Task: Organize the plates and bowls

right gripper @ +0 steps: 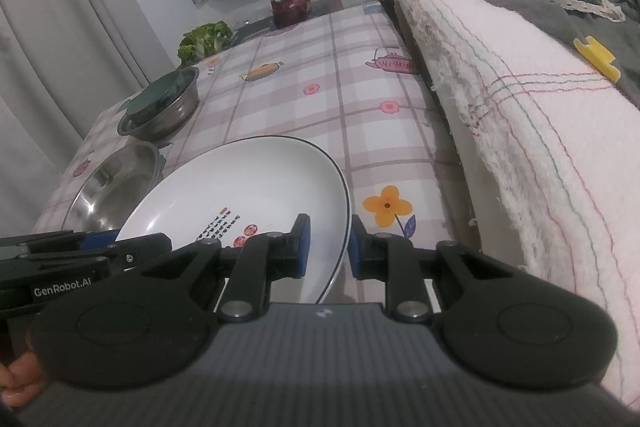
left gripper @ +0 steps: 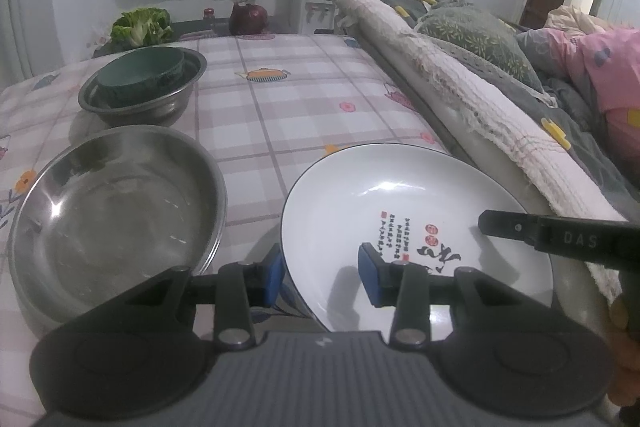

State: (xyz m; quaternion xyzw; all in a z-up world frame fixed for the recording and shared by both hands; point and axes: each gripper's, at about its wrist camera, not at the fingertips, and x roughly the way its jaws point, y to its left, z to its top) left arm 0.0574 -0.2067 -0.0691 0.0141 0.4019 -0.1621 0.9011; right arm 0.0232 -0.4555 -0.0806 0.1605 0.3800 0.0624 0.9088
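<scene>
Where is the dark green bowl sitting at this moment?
The dark green bowl sits inside the far steel bowl at the table's left, beyond the nearer empty steel bowl and before the leafy greens.

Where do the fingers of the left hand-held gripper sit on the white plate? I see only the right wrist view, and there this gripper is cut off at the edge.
Observer: The left hand-held gripper straddles the near left rim of the white plate, with one blue pad outside the rim and one inside.
Operator: Are its jaws shut on the rim?
Observer: No. They stand wide apart, and the inside pad is well clear of the rim.
Operator: The white plate hides part of the steel dish from me. Is something in it?
Observer: No. The left wrist view shows almost the whole steel dish, and nothing lies in it.
</scene>
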